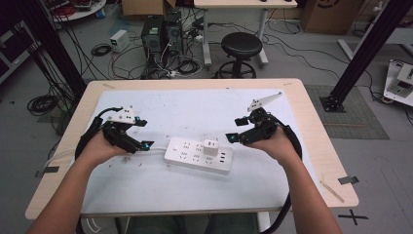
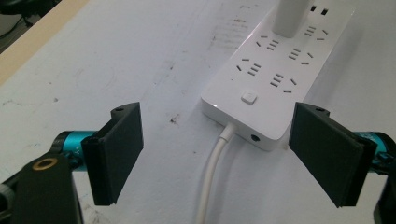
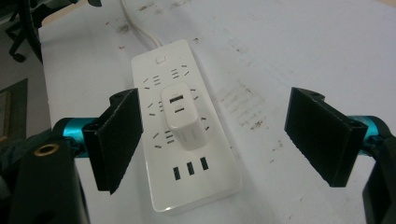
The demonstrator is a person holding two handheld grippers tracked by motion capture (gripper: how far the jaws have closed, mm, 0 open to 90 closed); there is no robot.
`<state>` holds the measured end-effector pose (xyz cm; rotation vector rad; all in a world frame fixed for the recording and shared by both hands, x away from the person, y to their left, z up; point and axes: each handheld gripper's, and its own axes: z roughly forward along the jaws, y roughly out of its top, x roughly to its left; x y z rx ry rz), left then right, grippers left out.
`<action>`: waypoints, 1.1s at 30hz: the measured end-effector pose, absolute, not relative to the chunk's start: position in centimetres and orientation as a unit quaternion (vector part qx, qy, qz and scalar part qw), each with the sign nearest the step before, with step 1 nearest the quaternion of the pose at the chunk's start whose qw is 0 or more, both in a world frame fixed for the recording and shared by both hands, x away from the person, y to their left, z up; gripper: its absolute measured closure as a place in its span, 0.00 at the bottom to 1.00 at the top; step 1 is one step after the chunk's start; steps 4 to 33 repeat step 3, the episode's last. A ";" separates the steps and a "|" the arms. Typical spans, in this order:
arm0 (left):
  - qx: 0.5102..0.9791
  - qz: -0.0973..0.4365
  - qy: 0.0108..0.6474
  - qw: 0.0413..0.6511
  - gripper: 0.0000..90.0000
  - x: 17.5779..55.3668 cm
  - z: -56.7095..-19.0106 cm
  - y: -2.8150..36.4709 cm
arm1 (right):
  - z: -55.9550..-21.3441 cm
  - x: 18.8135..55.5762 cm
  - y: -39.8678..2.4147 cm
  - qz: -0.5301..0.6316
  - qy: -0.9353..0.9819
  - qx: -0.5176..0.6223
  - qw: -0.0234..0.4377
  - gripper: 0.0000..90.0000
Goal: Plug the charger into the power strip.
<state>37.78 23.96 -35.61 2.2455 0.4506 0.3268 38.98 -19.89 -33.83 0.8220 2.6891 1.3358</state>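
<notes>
Both grippers, left (image 1: pixel 144 133) and right (image 1: pixel 234 129), fingers spread empty, flanking power strip (image 1: pixel 192 157); charger (image 1: pixel 210 146) seemingly plugged in.

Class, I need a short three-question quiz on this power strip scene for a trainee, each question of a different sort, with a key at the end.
1. True or false: the white charger is plugged into the power strip.
2. Which end of the strip does the left tongs face? A) the end with the cord and the button; B) the end with the three small ports; C) neither end.
3. In a few words: how do the jaws of the right tongs stand, and is anything between the pads?

Key
1. True.
2. A.
3. Wide apart, holding nothing; the charger sits ahead of them on the strip, untouched.
</notes>
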 end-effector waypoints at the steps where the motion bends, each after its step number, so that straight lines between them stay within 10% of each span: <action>1: 0.889 0.129 0.178 0.402 0.20 37.8 -35.6 24.0 | -33.9 39.0 -19.9 0.428 0.864 0.266 0.015 0.22; 33: 0.889 0.128 0.180 0.401 0.20 37.9 -35.7 24.0 | -33.9 39.0 -19.9 0.428 0.864 0.266 0.015 0.22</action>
